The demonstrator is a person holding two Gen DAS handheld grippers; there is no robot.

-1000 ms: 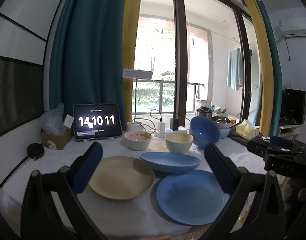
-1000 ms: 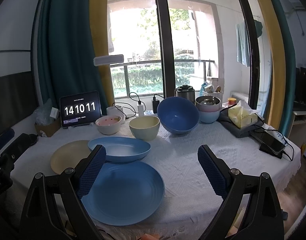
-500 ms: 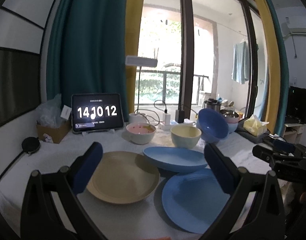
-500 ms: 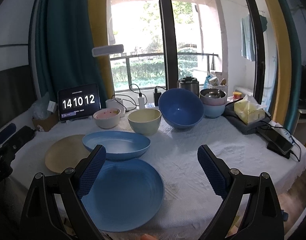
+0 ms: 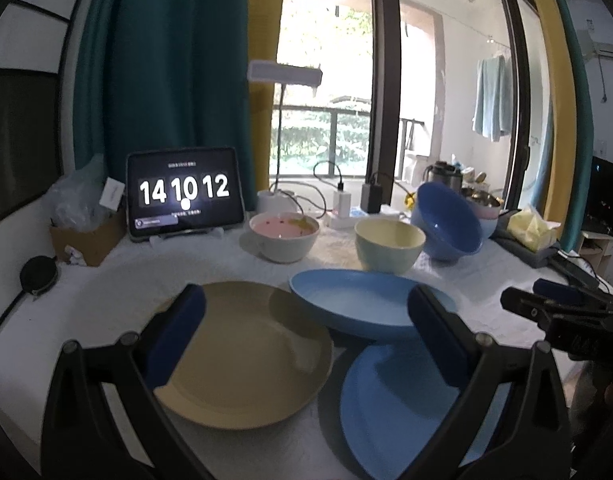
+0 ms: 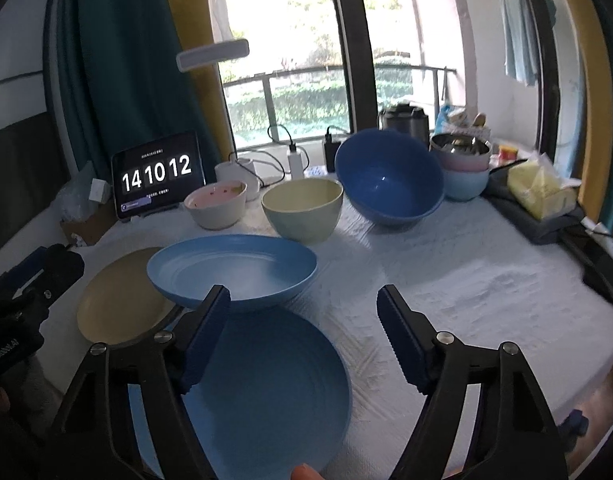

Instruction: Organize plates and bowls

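A beige plate point(image 5: 242, 352) point(image 6: 122, 300) lies front left on the white table. A tilted light-blue plate point(image 5: 366, 304) point(image 6: 234, 272) rests on the flat blue plate point(image 5: 402, 408) point(image 6: 266, 392). Behind stand a pink-white bowl point(image 5: 284, 236) point(image 6: 216, 204), a yellow bowl point(image 5: 388, 244) point(image 6: 302, 208) and a tilted big blue bowl point(image 5: 446, 224) point(image 6: 390, 180). My left gripper point(image 5: 306, 340) is open above the beige plate's right side. My right gripper point(image 6: 302, 340) is open above the flat blue plate's far edge. Both are empty.
A tablet clock point(image 5: 184, 196) stands at the back left beside a cardboard box point(image 5: 86, 236). Stacked bowls point(image 6: 462, 164), a tissue pack point(image 6: 542, 184) and a phone point(image 6: 602, 268) are on the right. Chargers and cables point(image 5: 342, 200) lie by the window.
Both grippers have moved forward and lower toward the plates, so the dishes look bigger. The clock went from 14 10 11 to 14 10 12. No dish has moved.
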